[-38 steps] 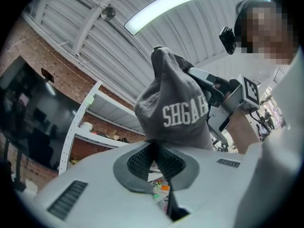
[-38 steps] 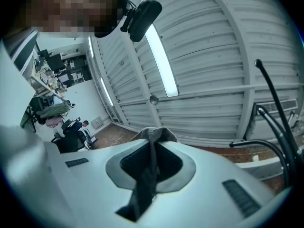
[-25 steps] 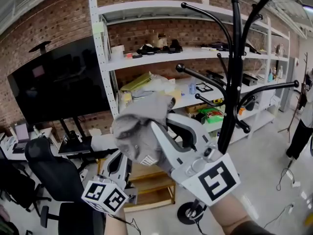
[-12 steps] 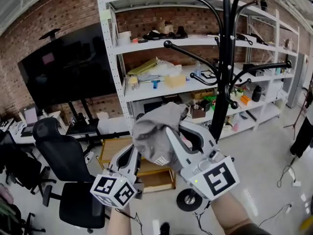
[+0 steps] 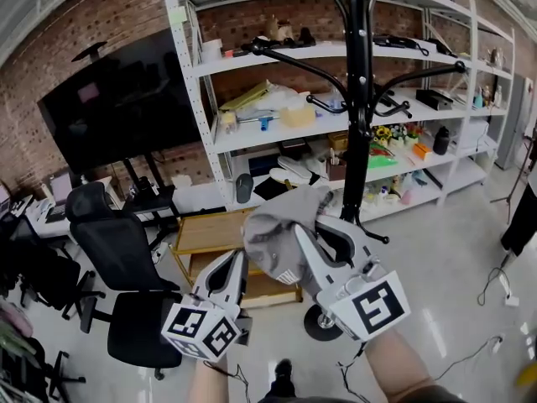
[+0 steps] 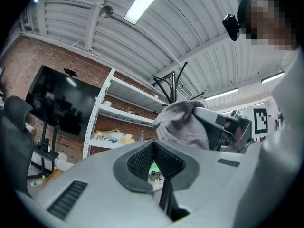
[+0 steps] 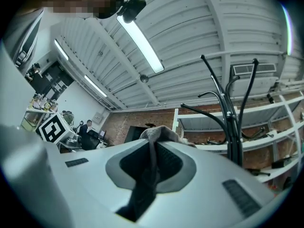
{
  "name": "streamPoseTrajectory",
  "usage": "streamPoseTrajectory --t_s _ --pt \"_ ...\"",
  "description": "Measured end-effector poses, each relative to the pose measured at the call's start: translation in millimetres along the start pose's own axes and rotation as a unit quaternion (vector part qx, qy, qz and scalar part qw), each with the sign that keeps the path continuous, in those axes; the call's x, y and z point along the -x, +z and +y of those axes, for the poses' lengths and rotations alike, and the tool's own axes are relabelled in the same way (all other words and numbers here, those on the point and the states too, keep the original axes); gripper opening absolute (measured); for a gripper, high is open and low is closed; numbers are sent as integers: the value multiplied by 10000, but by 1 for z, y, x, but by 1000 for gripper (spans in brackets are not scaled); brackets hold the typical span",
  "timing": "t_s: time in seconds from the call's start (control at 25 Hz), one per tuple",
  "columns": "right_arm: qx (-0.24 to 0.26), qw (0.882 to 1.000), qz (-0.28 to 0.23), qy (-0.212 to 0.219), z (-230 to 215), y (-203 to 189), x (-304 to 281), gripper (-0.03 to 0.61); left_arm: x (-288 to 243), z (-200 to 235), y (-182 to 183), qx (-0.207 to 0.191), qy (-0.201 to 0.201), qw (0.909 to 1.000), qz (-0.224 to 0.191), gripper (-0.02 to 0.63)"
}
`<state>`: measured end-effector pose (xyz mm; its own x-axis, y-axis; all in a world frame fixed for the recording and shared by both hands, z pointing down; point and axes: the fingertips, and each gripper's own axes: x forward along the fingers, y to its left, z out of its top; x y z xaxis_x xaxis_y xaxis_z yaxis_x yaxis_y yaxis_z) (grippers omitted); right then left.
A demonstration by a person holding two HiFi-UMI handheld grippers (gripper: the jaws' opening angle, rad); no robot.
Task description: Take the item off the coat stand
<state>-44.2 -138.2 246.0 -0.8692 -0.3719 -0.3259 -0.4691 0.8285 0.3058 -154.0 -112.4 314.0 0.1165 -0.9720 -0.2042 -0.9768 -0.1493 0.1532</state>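
We log the right hand-held gripper (image 5: 315, 235) clamped narrow on a fold of the grey cap (image 5: 273, 240). The cap is clear of the black coat stand (image 5: 357, 99), nearer us and to its left, touching none of its arms. The left hand-held gripper (image 5: 233, 269) sits just left of the cap, jaws together, holding nothing.

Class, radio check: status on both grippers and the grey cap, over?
Right gripper shut on grey cap. Left gripper shut, empty. Cap clear of coat stand; nothing in the way.
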Motion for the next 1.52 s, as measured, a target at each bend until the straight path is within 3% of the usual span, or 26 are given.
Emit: streamPoseTrajectory --t_s 0.4,0.72,1.52 --pt "-247 9982 533 -119 13 -23 74 35 31 -72 -43 143 -325 9983 467 8" --pt "-561 9949 832 -136 35 -45 111 35 55 -102 -70 294 -440 9954 797 8" --pt "-888 9897 1113 -127 82 -72 157 35 103 -125 -87 394 -497 9930 993 8"
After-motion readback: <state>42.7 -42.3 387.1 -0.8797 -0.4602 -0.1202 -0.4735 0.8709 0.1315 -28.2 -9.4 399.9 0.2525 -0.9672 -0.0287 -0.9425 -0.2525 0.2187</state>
